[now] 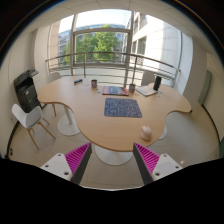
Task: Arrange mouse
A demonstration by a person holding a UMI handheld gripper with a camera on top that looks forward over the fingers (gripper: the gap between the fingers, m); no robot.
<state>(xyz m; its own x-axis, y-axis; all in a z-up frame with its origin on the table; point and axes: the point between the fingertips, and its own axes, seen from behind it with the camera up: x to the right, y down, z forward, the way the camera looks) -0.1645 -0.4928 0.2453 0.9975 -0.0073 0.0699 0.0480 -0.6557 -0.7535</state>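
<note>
approach step, nothing grasped: gripper (112, 160) hangs well back from the round wooden table (85, 115), fingers spread apart w/ empty space btwn the pink pads (76, 156). mouse (146, 132) looks to be the small pale thing near the table's near-right edge, just beside the dark mousepad (123, 107), tho too small to be sure. next move prob calls for closing in over the table & lining the fingers up either side of it.

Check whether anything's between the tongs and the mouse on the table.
Nothing visible. The open tongs hang short of the table; the mouse lies near its close edge, ahead and to the right, with bare wood between it and the mat.
</note>
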